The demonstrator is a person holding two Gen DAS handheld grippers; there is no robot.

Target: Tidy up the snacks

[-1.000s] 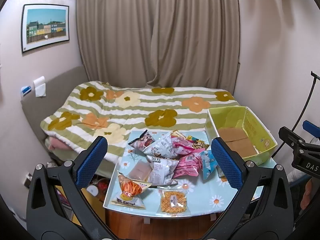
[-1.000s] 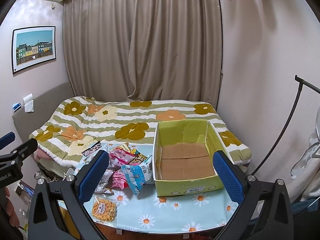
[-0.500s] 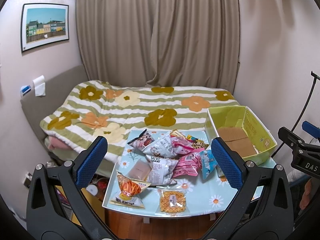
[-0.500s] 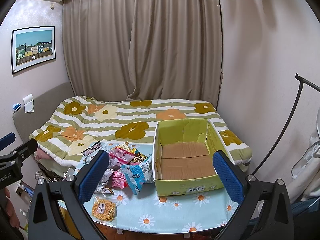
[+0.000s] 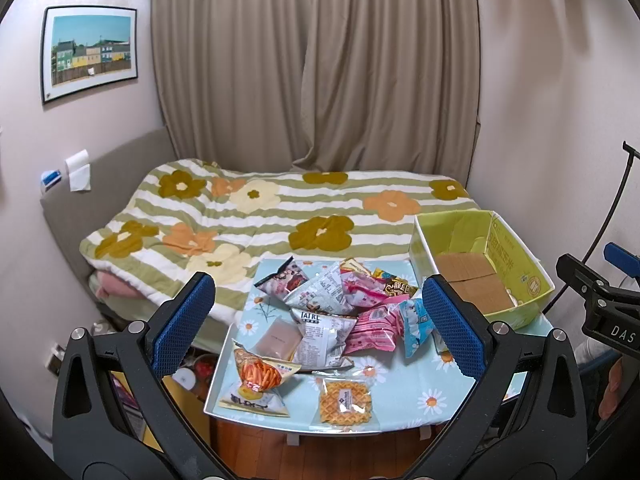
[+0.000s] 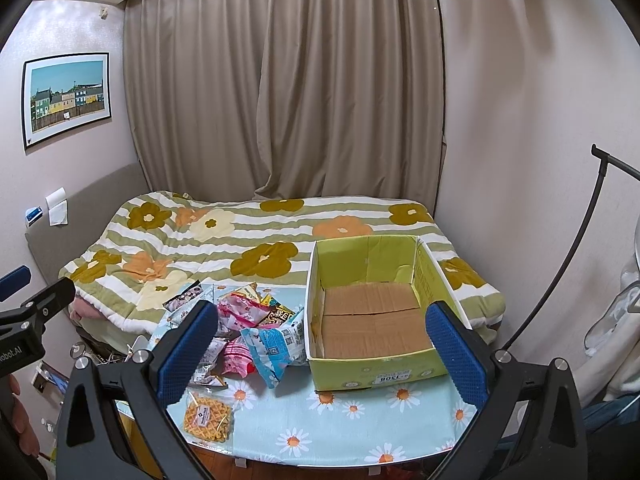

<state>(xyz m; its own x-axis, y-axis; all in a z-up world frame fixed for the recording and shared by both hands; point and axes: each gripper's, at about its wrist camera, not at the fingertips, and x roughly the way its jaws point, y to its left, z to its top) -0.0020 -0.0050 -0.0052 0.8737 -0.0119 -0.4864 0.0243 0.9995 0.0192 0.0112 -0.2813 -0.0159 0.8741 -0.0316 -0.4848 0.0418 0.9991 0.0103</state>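
Snacks [image 5: 332, 316] lie heaped on the counter [image 6: 360, 412] left of the empty green box [image 6: 376, 316], both hand-held grippers [image 5: 316, 320] [image 6: 320, 352] hovering spread wide and empty, so sorting seems unstarted; next calls for gripping one packet.

My left wrist camera looks forward and slightly down from above the near edge of the table [image 5: 404, 394], set back from it, centred on the snack pile [image 5: 340, 312], with the box [image 5: 516, 264] off to its right. My right wrist camera sits further right at a similar height, facing the same way, box [image 6: 380, 370] dead ahead, snack pile [image 6: 248, 328] at left. Both views share table [image 6: 352, 420], bed [image 5: 256, 216] and curtain [image 6: 288, 80]. Each catches the other gripper at its edge.
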